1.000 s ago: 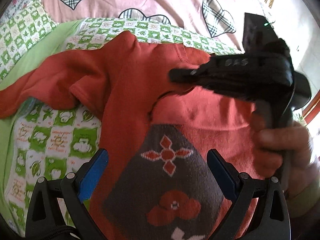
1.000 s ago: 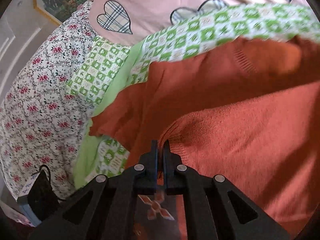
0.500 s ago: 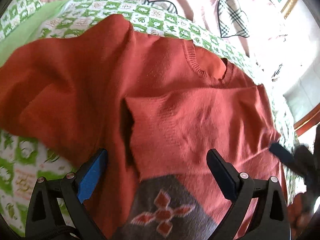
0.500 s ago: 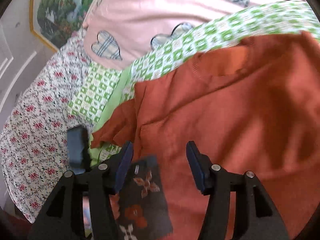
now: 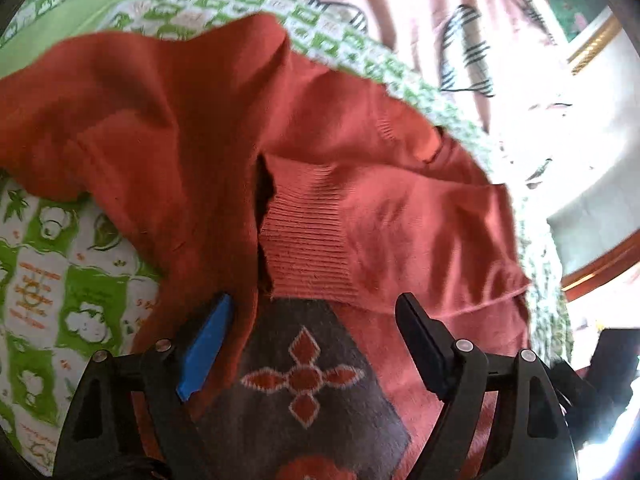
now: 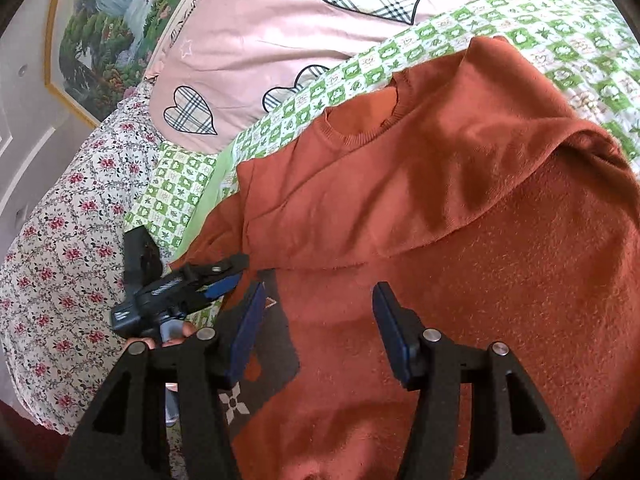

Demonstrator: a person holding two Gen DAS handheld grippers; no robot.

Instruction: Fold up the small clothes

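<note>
An orange-red knitted sweater (image 5: 192,128) with a dark patterned panel (image 5: 304,376) lies on a green checked sheet (image 5: 48,280). A sleeve with a ribbed cuff (image 5: 308,248) is folded across its body. My left gripper (image 5: 316,344) is open, close above the dark panel, jaws either side of the cuff's lower edge. In the right wrist view the sweater (image 6: 500,280) fills the frame, collar (image 6: 360,128) at the far side. My right gripper (image 6: 318,320) is open and empty above the sweater. The left gripper (image 6: 228,276) shows at the sweater's left edge.
A pink cover with plaid hearts (image 6: 280,40) lies beyond the sweater. A floral sheet (image 6: 60,260) covers the left side. A framed painting (image 6: 108,32) hangs on the far wall. The right gripper's dark body (image 5: 600,360) shows at the left wrist view's right edge.
My right gripper opened, let go of the sleeve and drew back. The sleeve now lies folded on the body. My left gripper moved closer to the cuff.
</note>
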